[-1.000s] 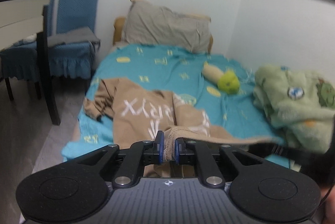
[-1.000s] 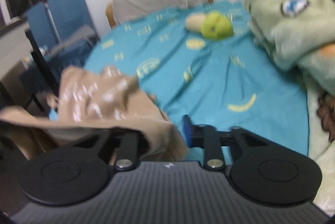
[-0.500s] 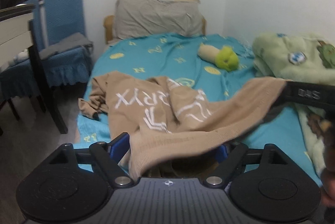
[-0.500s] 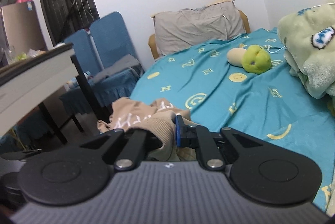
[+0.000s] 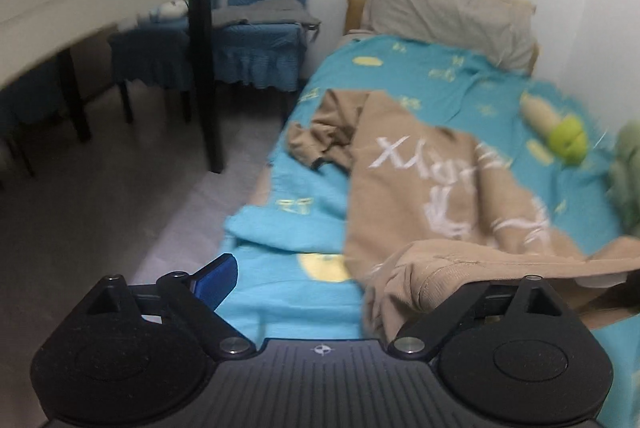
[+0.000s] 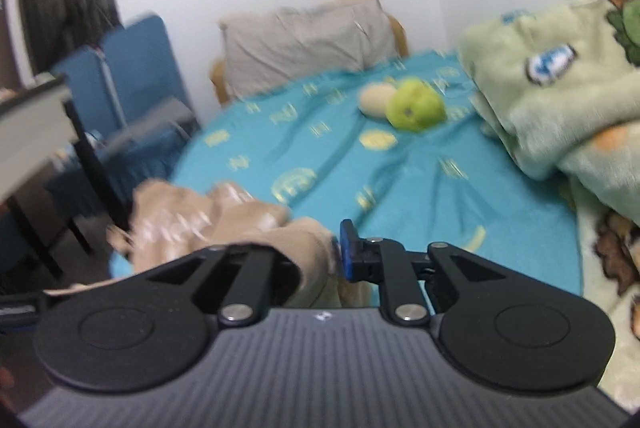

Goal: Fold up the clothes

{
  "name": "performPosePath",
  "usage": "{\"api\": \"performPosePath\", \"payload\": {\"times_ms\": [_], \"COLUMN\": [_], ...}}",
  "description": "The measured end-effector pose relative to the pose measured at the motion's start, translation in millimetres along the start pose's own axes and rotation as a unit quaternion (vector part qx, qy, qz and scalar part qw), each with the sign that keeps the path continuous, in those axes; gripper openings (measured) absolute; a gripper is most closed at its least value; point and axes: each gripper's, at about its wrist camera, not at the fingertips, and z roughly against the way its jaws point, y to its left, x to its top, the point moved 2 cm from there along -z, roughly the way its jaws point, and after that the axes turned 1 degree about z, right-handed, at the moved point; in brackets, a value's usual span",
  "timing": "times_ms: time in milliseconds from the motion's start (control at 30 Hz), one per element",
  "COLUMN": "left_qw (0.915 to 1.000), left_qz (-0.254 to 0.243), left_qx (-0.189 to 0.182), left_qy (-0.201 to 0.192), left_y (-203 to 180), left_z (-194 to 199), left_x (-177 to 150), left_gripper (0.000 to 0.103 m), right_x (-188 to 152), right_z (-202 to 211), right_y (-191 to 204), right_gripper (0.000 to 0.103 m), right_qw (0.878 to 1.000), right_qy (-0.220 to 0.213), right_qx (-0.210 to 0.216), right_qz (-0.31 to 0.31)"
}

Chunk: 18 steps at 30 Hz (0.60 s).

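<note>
- One tan sweater (image 5: 432, 188) lies crumpled on the bed (image 5: 320, 228), unfolded.
- My left gripper (image 5: 360, 280) gapes wide.
- My right gripper (image 6: 334, 252) pinches its hem.

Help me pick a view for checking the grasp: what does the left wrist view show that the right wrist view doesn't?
Only the left wrist view shows the left gripper, jaws wide open, tan fabric draped over its right finger, and the white lettering.

Only the right wrist view shows the right gripper clamped on the sweater's edge, and the green blanket.

Both show the tan sweater, teal bedsheet, pillow and green plush toy.
</note>
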Motion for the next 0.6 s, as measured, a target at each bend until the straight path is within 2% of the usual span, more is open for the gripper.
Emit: {"api": "performPosePath", "payload": {"times_ms": [67,100,133,167,233,300,400,500,600], "left_qw": [0.9999,0.9997,0.9991,0.9976,0.9958,0.9925,0.984,0.9712,0.9543], "left_qz": [0.004,0.017,0.04,0.068,0.089,0.104,0.128,0.15,0.173], "left_qx": [0.013,0.014,0.007,-0.004,-0.01,-0.013,-0.019,-0.024,-0.03], "left_qy": [0.003,0.008,0.011,0.013,-0.021,-0.062,-0.123,-0.183,-0.242], "left_y": [6,12,18,26,29,31,33,36,39], "left_z": [0,-1,-1,-1,15,33,60,87,115], "left_x": [0,0,1,2,10,18,30,43,55], "left_gripper": [0.094,0.094,0.094,0.094,0.094,0.094,0.094,0.094,0.094], "right_x": [-8,-13,-18,-21,-24,-21,-3,26,65], "right_z": [-15,-22,-28,-32,-35,-26,3,37,69], "right_y": [-8,-14,-21,-27,-34,-31,-17,-5,8], "right_gripper": [0.059,0.065,0.068,0.067,0.067,0.067,0.069,0.069,0.069], "right_qw": [0.998,0.996,0.993,0.99,0.987,0.992,0.998,0.996,0.989], "right_qy": [0.05,0.079,0.104,0.122,0.135,0.106,0.012,-0.068,-0.138], "right_qx": [-0.036,-0.048,-0.052,-0.05,-0.046,-0.044,-0.05,-0.052,-0.044], "right_qz": [0.0,-0.01,-0.026,-0.044,-0.067,-0.059,-0.029,-0.027,-0.027]}}
